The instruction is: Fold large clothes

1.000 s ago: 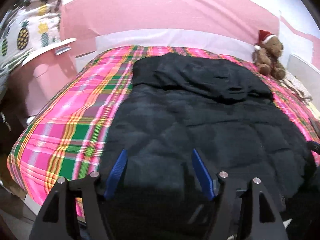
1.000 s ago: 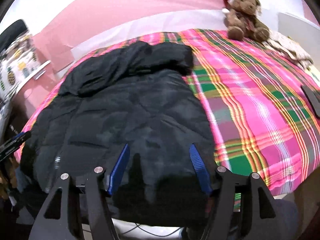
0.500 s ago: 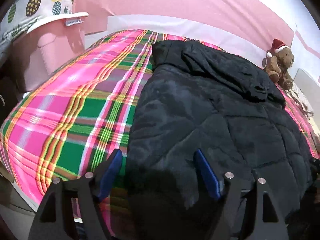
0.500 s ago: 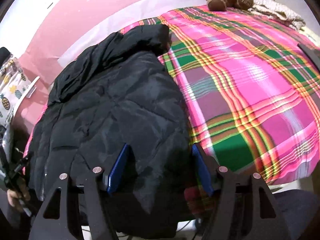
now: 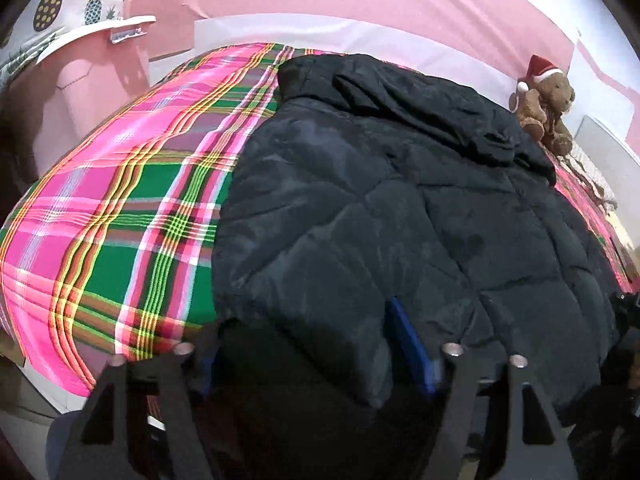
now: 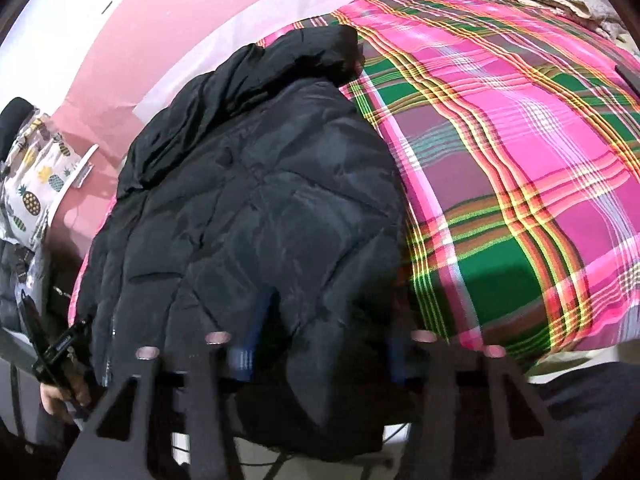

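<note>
With the jacket (image 5: 400,208) spread on the bed (image 5: 120,208), its hem bunches between the open jaws of left gripper (image 5: 316,344) and right gripper (image 6: 324,328); both should close on full hem thickness before lifting evenly.

A bed covered in a pink, green and yellow plaid sheet (image 5: 120,208) filled both views. A black quilted jacket (image 5: 400,208) lay spread across it, hood toward the frame top. A brown teddy bear (image 5: 546,104) in a Santa hat sat at upper right in the left view.
</note>
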